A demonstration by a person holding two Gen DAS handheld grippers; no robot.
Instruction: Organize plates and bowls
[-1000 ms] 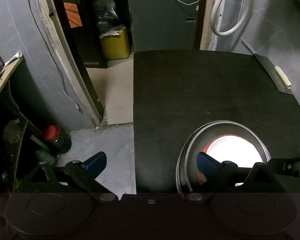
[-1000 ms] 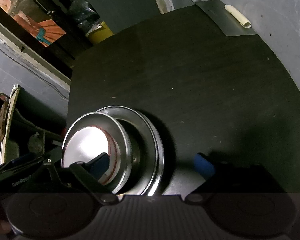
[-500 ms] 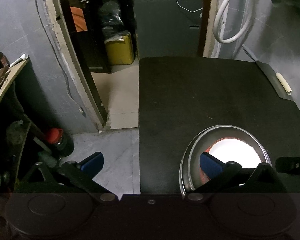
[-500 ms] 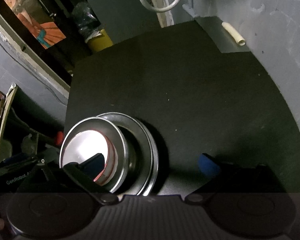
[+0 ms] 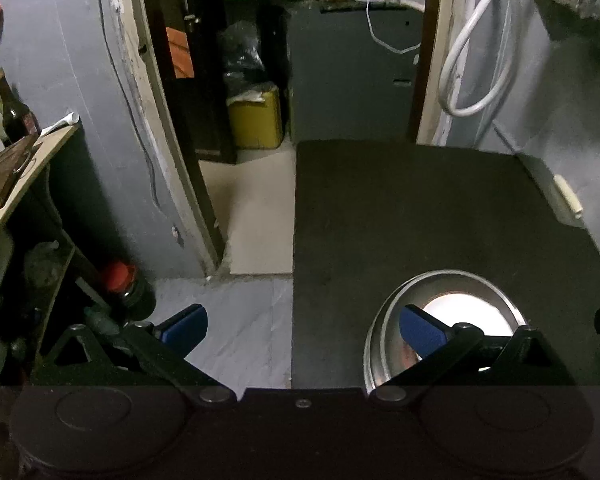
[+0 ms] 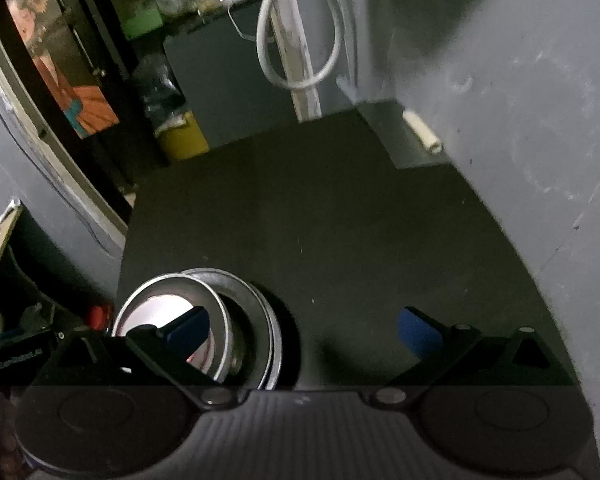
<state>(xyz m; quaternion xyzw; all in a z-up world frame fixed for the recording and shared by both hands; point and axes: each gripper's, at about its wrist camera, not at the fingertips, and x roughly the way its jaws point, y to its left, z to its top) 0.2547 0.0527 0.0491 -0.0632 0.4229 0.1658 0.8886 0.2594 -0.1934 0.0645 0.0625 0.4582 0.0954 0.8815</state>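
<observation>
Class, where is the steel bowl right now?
In both views the steel bowl sits on stacked steel plates at the black table's near left corner.

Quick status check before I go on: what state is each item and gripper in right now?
steel bowl: upright, nested in the plates, not held.
steel plates: stacked on the black table, near its left edge.
left gripper: open, nothing between its fingers.
right gripper: open wide, jaws just opened further, nothing between them.
door: open.
</observation>
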